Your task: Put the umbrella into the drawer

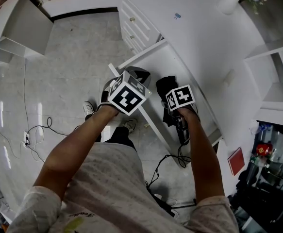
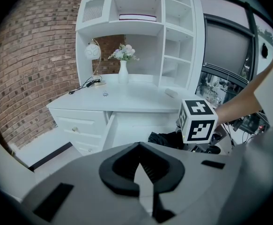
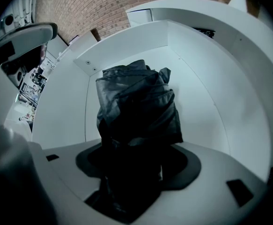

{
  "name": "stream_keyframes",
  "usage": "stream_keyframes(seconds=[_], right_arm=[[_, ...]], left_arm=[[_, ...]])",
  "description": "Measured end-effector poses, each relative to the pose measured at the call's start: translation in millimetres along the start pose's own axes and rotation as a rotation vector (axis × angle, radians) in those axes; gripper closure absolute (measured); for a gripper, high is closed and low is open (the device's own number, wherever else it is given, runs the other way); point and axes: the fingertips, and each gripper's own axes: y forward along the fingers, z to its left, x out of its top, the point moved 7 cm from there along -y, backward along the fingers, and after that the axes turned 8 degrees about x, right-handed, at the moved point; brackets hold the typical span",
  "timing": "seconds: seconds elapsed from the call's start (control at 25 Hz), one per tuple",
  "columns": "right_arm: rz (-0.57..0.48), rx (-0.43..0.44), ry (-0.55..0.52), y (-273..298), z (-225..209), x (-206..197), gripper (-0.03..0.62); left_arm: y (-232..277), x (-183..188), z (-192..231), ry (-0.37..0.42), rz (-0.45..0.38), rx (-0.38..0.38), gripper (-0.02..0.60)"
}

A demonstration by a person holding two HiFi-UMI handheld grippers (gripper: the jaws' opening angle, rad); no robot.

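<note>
While the one black folded umbrella point(image 3: 136, 107) lies inside the open white drawer point(image 3: 211, 93), the right hand-held gripper point(image 3: 137, 165) points steeply down over it. Its jaws stand wide apart on either side of the bundled fabric, which fills most of the gap. No squeeze on the cloth shows.

In the head view the right forearm point(image 1: 202, 164) reaches up from five o'clock, and the umbrella shows at ten to twelve o'clock of the right marker cube point(image 1: 180, 97). The left forearm point(image 1: 75, 149) comes up from seven o'clock. The left marker cube point(image 1: 127, 95) sits at nine o'clock of the right one, beside the drawer's front.

The left hand-held gripper point(image 2: 140, 172) tilts downward toward the counter point(image 2: 127, 100). Its jaws are together but for a sliver of light, with nothing between them.

The two cubes carry black-and-white square markers and no readable words. Print on the person's shirt point(image 1: 107, 193) is too small to read.

In the left gripper view one white vase of flowers point(image 2: 122, 71) stands on the counter at twelve o'clock of the jaws, and one globe lamp point(image 2: 93, 51) at eleven. One book point(image 2: 137, 17) lies flat in the shelf unit point(image 2: 173, 41) above. A brick wall point(image 2: 28, 69) fills the nine o'clock side. Cables point(image 1: 39, 130) trail over the floor point(image 1: 73, 57).
</note>
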Motion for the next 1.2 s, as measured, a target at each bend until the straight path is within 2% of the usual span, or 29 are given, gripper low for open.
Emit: stream_keyframes(seconds=[1.04, 1.2], right_arm=[[-0.028, -0.022, 0.030, -4.7, 2.8, -1.6, 0.326], [-0.040, -0.024, 0.034, -8.3, 6.8, -1.8, 0.322]], left_arm=[[-22.3, 0.4, 24.5, -0.061, -0.029, 0.035, 0.584], [-25.7, 6.8, 28.6, -0.047, -0.043, 0.037, 0.584]])
